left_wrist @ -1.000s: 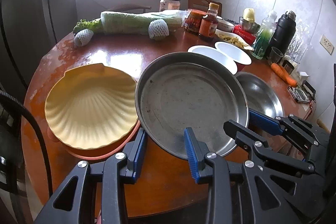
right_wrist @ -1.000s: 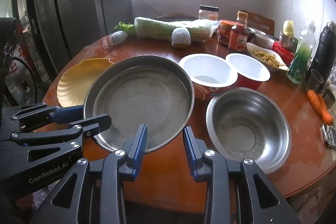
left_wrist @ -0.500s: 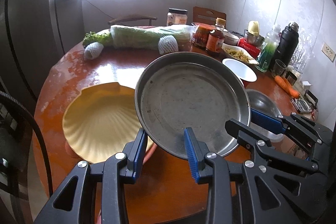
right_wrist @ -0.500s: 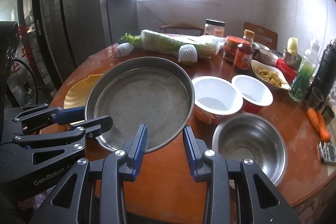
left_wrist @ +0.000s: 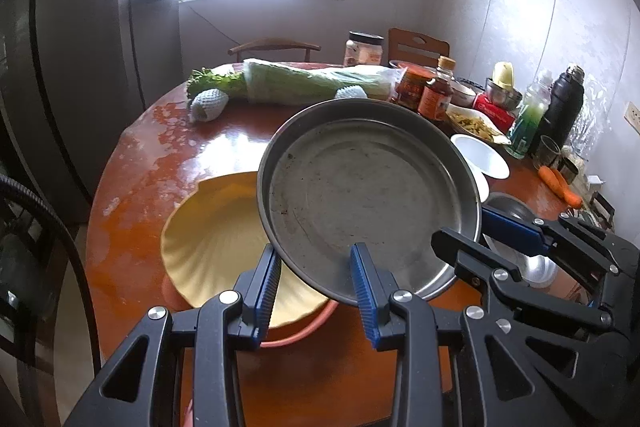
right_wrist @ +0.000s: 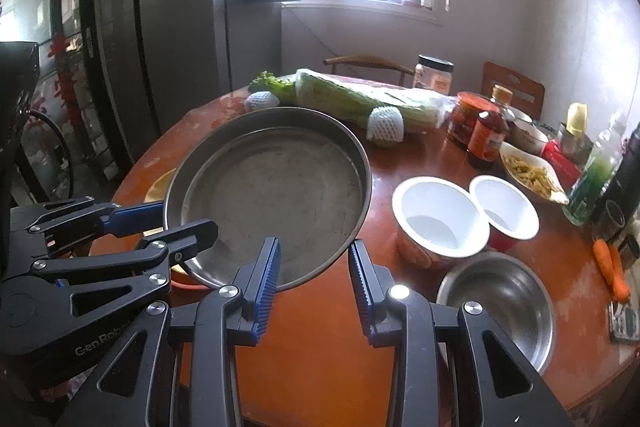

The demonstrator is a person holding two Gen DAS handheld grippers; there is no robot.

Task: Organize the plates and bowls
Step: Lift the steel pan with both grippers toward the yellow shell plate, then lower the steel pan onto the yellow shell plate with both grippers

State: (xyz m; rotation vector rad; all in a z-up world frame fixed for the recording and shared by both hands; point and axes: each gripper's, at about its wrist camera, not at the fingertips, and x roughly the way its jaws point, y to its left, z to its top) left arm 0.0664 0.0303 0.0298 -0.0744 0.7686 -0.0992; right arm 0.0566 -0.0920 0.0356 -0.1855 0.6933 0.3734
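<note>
A large round steel pan (left_wrist: pixel 368 195) is held tilted in the air over the table, also seen in the right wrist view (right_wrist: pixel 272 195). My left gripper (left_wrist: pixel 316 287) and my right gripper (right_wrist: pixel 314 281) each have their jaws about the pan's near rim, one on each side. A yellow shell-shaped plate (left_wrist: pixel 216 247) lies on an orange plate (left_wrist: pixel 304 331) under the pan's left side. Two white bowls (right_wrist: pixel 440 223) (right_wrist: pixel 504 207) and a steel bowl (right_wrist: pixel 500 303) stand on the right.
Wrapped cabbage (right_wrist: pixel 360 103), jars (right_wrist: pixel 466 123), sauce bottle (right_wrist: pixel 486 141), a dish of food (right_wrist: pixel 528 177), green bottle (right_wrist: pixel 592 183), black flask (left_wrist: pixel 562 111) and carrots (right_wrist: pixel 612 267) crowd the table's back and right. Round wooden table edge (right_wrist: pixel 320 399) is near.
The steel pan has risen off the table and moved left, now partly over the yellow shell plate. Both grippers have risen and pulled back with it.
</note>
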